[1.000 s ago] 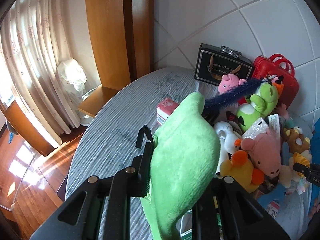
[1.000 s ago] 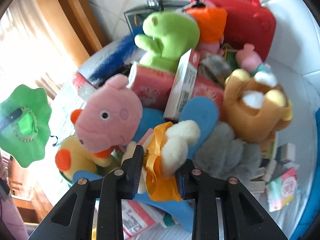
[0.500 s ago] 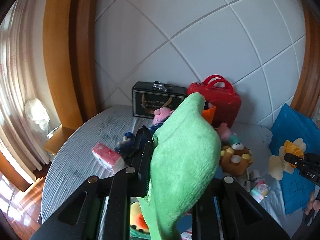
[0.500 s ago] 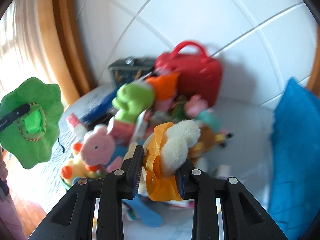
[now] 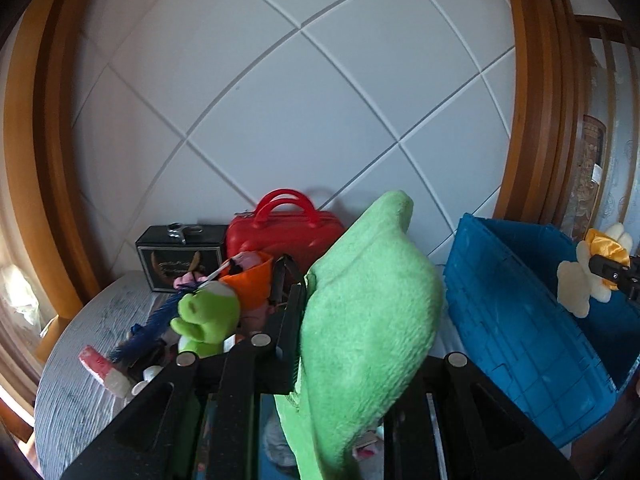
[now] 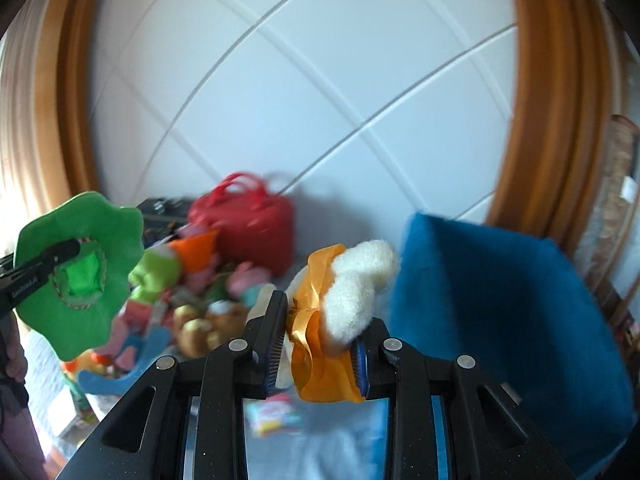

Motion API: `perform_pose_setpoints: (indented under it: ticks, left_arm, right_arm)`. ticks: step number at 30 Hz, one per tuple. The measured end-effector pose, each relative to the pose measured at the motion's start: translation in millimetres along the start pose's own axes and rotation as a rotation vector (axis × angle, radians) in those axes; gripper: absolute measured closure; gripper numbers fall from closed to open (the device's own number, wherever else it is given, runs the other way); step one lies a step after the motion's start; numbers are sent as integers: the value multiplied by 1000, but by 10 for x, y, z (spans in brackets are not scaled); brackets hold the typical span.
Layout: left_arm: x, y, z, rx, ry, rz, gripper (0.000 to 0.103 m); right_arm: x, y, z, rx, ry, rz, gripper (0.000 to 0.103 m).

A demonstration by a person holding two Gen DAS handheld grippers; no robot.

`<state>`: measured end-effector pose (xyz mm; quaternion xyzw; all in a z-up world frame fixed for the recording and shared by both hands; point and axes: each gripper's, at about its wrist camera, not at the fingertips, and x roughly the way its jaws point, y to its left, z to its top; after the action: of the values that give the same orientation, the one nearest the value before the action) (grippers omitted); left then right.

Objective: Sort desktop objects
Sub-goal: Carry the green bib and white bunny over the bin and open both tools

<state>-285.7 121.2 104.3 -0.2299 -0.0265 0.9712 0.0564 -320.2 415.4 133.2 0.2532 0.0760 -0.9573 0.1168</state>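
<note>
My left gripper (image 5: pixel 344 364) is shut on a flat green plush (image 5: pixel 368 320) and holds it up above the table; it shows as a green flower shape in the right wrist view (image 6: pixel 80 276). My right gripper (image 6: pixel 320 340) is shut on a white plush with an orange ribbon (image 6: pixel 340 300), lifted beside the blue bin (image 6: pixel 500 320). In the left wrist view that white plush (image 5: pixel 588 276) hangs over the blue bin (image 5: pixel 520 320). A pile of plush toys (image 6: pixel 192 304) lies on the table.
A red case (image 5: pixel 280 232) and a black box (image 5: pixel 180 256) stand at the back against the white wall. A green frog plush (image 5: pixel 208 316), a blue feather and a small pink box lie on the grey table (image 5: pixel 80 360). Small packets lie near the front.
Both grippers have lifted and swung right, away from the toy pile and toward the blue bin. Each still holds its plush. The white plush has gone from the pile to over the bin.
</note>
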Motion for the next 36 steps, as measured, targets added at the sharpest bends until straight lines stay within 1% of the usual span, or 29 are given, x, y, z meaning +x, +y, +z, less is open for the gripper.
perform_pose_setpoints:
  ticks: [2,4,6,7,11,14,16,17,19,22,24,28,29,31,33,35,36]
  left_arm:
    - [35,-335,80,0,-18,-15,86]
    - [72,-776,178,5,-50,-35,86]
    - [134,-1138,281,8,-68,-58,86]
    - [153,-1320,329,10,-76,-73,86]
    - [233,-2178,624,52,-103,-139,86]
    - [256,-2734,831,98,-132,-178,86]
    - [318,-3094,954,126,-134,-207,86]
    - [374,-3268,1000,139,-130,-220,86]
    - [535,-3594,1054,170,-106,-226,86]
    - [892,-3993,1039,197,-5,-249,86]
    - [1220,-4189,951,224,89,-260,86]
    - [1685,-4494,701,291,247,-241,86]
    - [1860,-4569,578,320,320,-238,86]
    - [2108,-4669,395,344,431,-242,86]
    - [2293,-4730,226,355,511,-241,86]
    - [2423,-4711,70,355,575,-238,86]
    - [2469,-4720,29,353,594,-238,86]
  right_arm:
    - [-85,-371,24,-5,-15,-32,75]
    - [-142,-690,41,-17,-25,-57,74]
    - [-164,-998,45,-26,-29,-79,74]
    - [-162,-1218,47,-24,-29,-86,74]
    - [-70,-1789,41,-10,-3,-106,74]
    - [41,-2174,1,7,26,-120,74]
    - [129,-2423,-27,21,41,-132,74]
    - [102,-2547,-43,26,45,-139,74]
    - [179,-2749,-51,35,55,-159,74]
    - [330,-3024,-41,51,78,-169,74]
    - [480,-3125,-44,50,99,-179,74]
    - [833,-3279,-121,29,183,-185,74]
    - [928,-3292,-150,17,212,-188,74]
    - [1117,-3313,-225,-7,267,-203,74]
    - [1255,-3334,-311,-21,307,-217,74]
    - [1357,-3339,-401,-38,340,-230,74]
    - [1393,-3340,-442,-42,352,-230,74]
